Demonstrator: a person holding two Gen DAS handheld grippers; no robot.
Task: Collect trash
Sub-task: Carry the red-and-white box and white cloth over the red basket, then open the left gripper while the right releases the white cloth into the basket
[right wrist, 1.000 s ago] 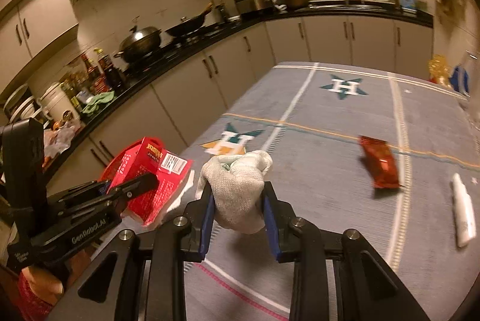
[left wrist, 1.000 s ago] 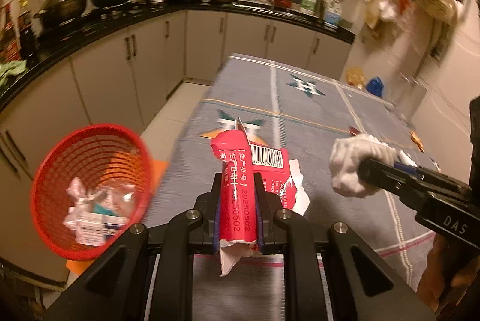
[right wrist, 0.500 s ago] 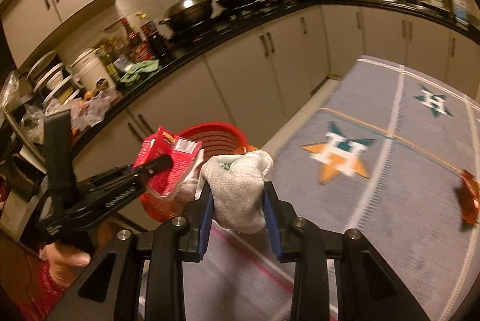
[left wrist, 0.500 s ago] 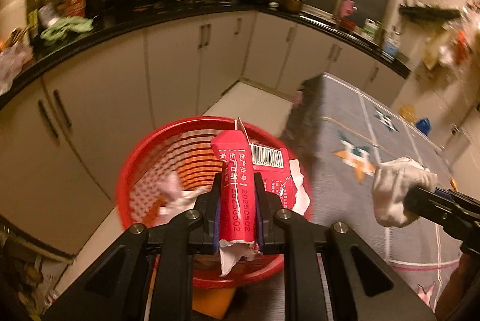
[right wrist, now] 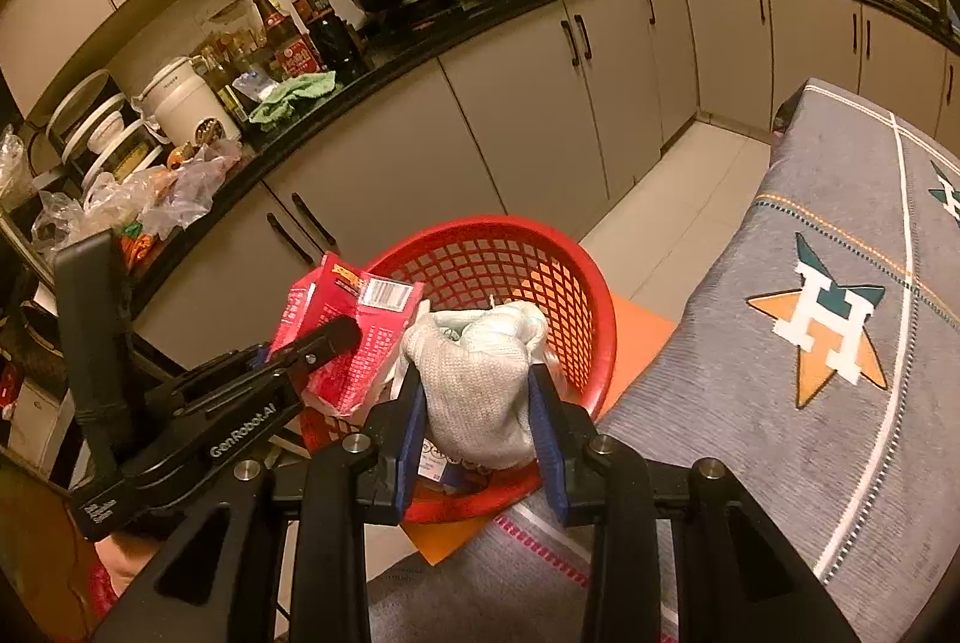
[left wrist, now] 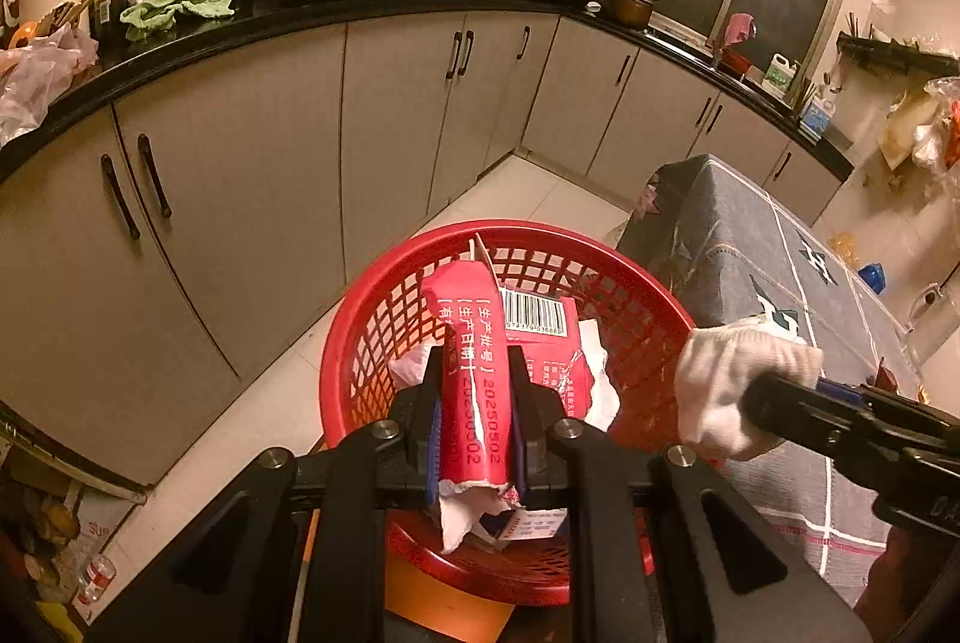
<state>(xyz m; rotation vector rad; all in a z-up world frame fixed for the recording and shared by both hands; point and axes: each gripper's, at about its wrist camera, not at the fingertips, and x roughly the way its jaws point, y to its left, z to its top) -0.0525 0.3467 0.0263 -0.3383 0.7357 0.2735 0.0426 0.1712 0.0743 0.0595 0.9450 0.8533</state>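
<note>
A red mesh basket (left wrist: pixel 360 343) with paper scraps and wrappers in it stands on an orange stool beside the table. Over it my left gripper (left wrist: pixel 474 373) is shut on a torn red carton (left wrist: pixel 468 319) with a barcode. In the right wrist view that carton (right wrist: pixel 342 301) hangs above the basket's (right wrist: pixel 540 247) left rim. My right gripper (right wrist: pixel 477 391) is shut on a balled white glove (right wrist: pixel 474 373) over the basket's near side. The same glove (left wrist: pixel 738 379) shows at the right in the left wrist view, at the basket's right rim.
The table under its grey cloth (right wrist: pixel 810 403) with star emblems runs along the right. White cabinets (left wrist: pixel 240 150) under a black counter crowded with bottles, pots and bags curve behind the basket. Pale floor tiles (left wrist: pixel 528 187) lie between cabinets and table.
Both grippers have swung left off the table with their loads and now hang over the red basket. The basket has come from the left edge to the middle of both views.
</note>
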